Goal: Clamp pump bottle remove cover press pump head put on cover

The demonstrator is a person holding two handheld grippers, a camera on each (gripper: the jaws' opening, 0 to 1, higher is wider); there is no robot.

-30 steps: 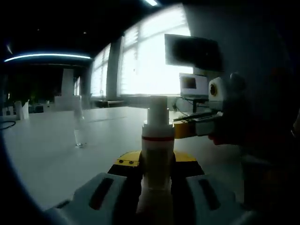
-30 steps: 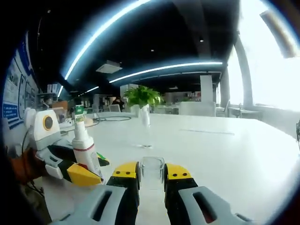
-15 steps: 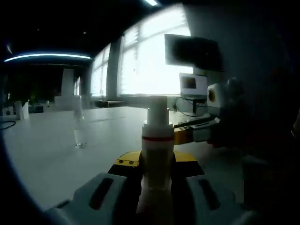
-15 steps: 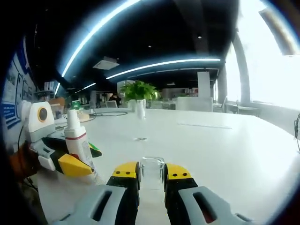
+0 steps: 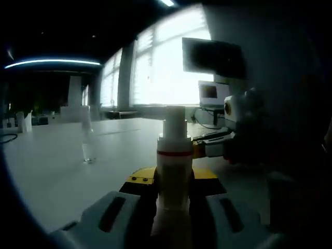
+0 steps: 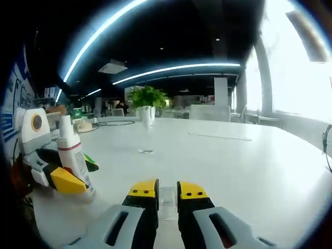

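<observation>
A white pump bottle point(image 5: 175, 155) with a red band stands upright, and my left gripper point(image 5: 174, 178) is shut on its body; the bare pump head tops it. My right gripper point(image 5: 207, 149) reaches in from the right, level with the bottle's shoulder and a little behind it. In the right gripper view, my right gripper point(image 6: 167, 189) is shut on a clear cover point(image 6: 167, 199) low between its yellow-tipped jaws. Off to the left there, the left gripper point(image 6: 78, 174) holds the same bottle point(image 6: 70, 153) above the white table point(image 6: 233, 166).
A clear upright object point(image 5: 87, 145) stands on the table point(image 5: 46, 171) at the left. A potted plant point(image 6: 147, 98) sits farther back. A monitor point(image 5: 212, 57) and a laptop point(image 5: 211, 93) are by the bright windows. A person's dark sleeve point(image 5: 280, 155) lies at the right.
My right gripper has moved closer to the bottle in the left gripper view. The right gripper view has swung, so the bottle sits farther left, and the cover shows lower between the jaws.
</observation>
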